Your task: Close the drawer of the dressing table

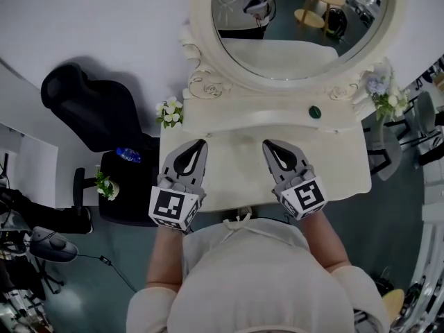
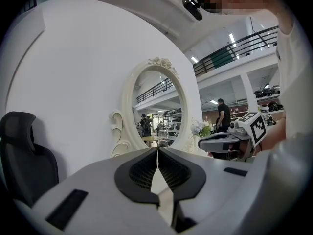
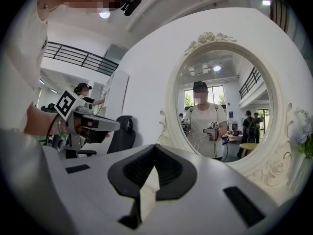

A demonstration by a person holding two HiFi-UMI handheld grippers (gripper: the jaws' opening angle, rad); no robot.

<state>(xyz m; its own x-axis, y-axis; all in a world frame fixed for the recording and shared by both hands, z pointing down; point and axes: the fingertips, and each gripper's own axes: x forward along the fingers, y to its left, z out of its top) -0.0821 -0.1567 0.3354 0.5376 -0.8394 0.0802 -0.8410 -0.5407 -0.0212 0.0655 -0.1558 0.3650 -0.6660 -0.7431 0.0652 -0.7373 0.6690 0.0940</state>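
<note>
The white dressing table (image 1: 347,165) stands in front of me with its oval mirror (image 1: 298,19) at the back. Its drawer does not show in any view; the table top's front edge and my body hide it. My left gripper (image 1: 203,142) hangs over the left half of the table top, pointing level at the mirror, jaws shut and empty. My right gripper (image 1: 266,143) hangs over the right half, likewise shut and empty. In the left gripper view the closed tips (image 2: 157,149) face the mirror frame (image 2: 128,111). The right gripper view shows its closed tips (image 3: 155,146) before the mirror (image 3: 222,106).
A black office chair (image 1: 90,109) stands left of the table with a blue bottle (image 1: 128,155) on a seat beside it. White flowers (image 1: 170,113) sit at the table's left back corner, more flowers (image 1: 385,96) at the right. A small green object (image 1: 315,111) lies below the mirror.
</note>
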